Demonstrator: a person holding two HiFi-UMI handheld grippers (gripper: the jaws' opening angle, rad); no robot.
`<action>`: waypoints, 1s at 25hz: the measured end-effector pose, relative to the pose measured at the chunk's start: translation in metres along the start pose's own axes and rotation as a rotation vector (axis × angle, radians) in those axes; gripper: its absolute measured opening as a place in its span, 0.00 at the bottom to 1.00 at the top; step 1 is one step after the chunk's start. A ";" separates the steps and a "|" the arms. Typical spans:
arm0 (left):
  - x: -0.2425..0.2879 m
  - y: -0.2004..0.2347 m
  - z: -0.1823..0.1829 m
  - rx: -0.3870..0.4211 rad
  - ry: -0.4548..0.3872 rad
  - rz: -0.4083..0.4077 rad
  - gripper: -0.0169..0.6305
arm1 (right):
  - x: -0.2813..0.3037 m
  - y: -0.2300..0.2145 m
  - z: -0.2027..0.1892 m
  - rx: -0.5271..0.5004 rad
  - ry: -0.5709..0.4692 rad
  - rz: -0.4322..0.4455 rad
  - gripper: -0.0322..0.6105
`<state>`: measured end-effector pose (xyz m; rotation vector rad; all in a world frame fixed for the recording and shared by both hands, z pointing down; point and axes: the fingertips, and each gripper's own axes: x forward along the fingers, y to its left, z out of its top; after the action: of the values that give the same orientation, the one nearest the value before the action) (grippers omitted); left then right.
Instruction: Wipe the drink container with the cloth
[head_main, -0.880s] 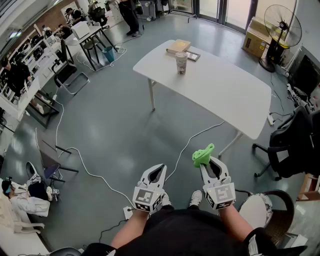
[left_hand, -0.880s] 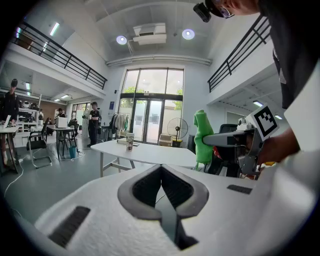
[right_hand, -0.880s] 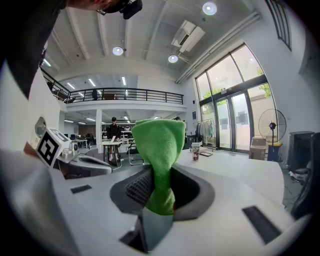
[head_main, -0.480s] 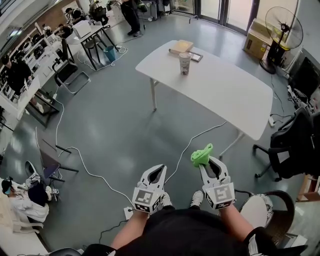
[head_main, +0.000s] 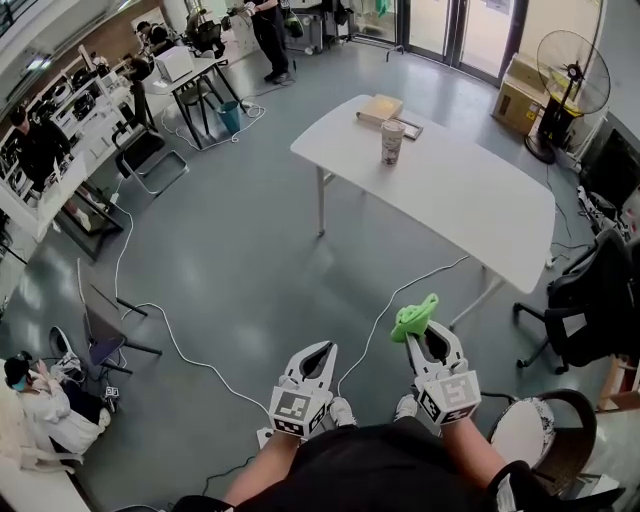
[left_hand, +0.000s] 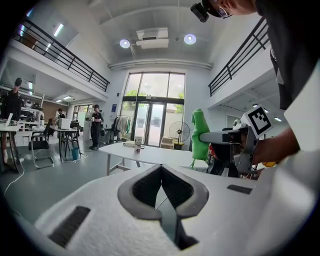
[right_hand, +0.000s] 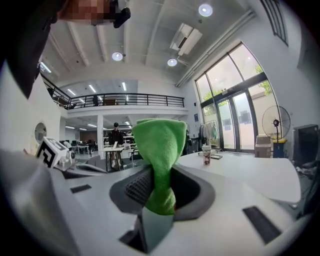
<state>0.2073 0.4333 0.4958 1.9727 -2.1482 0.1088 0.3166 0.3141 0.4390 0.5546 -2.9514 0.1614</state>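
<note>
Right tongs (head_main: 428, 338) clamp cloth (head_main: 414, 316); cup (head_main: 392, 142) on far table (head_main: 470, 200); cable (head_main: 383, 318) between

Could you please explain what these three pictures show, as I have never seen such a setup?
There is no robot here: a person holds a two-jaw gripper in each hand. The head view comes from a camera on the person's head, looking down; the other two cameras ride on the grippers and look along their jaws. The left gripper is shut and empty. The right gripper pinches a green cloth. Across the floor stands a white table bearing a drink cup and a flat, book-like item.
</note>
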 end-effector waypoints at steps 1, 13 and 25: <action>-0.002 0.005 -0.001 0.000 0.000 -0.002 0.04 | 0.002 0.003 0.000 -0.008 -0.001 -0.002 0.21; 0.047 0.049 0.018 0.028 -0.012 -0.006 0.04 | 0.045 -0.031 0.008 -0.027 -0.007 -0.048 0.21; 0.188 0.081 0.062 0.027 -0.014 0.046 0.04 | 0.125 -0.151 0.024 -0.011 -0.007 -0.038 0.21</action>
<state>0.1058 0.2449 0.4830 1.9442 -2.2132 0.1332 0.2537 0.1266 0.4463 0.6101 -2.9443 0.1399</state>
